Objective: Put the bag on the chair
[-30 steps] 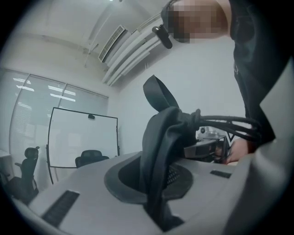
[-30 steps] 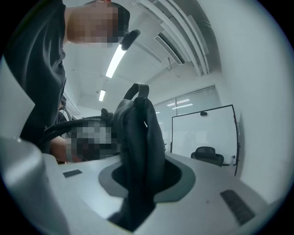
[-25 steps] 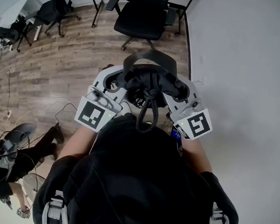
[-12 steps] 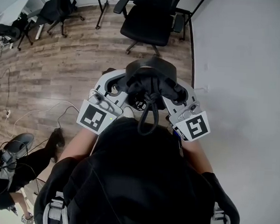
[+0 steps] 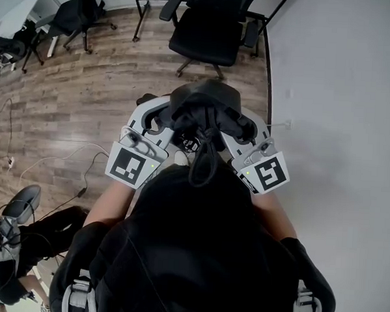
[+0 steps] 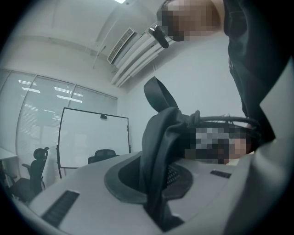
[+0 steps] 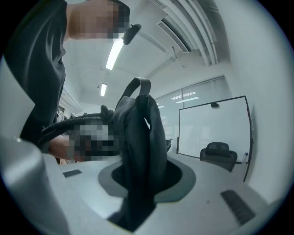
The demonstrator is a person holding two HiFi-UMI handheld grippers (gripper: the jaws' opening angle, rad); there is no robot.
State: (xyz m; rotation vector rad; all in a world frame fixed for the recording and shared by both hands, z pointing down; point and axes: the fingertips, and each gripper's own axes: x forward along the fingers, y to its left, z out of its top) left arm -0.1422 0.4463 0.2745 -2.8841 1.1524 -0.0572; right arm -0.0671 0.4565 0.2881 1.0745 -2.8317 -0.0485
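Black soft bag [image 5: 207,110] held up in the air, not on the chair yet

From my end I see the bag raised in front of the person's chest. My left hand-held gripper [image 6: 154,183] is clenched on a dark strap at one side, and my right hand-held gripper [image 7: 138,183] is clamped on a thick fold at the other. The wood-plank floor [image 5: 87,94] is underneath. The black swivel office chair [image 5: 211,32] stands farther ahead, well apart from the bag, next to the white wall [image 5: 340,127].
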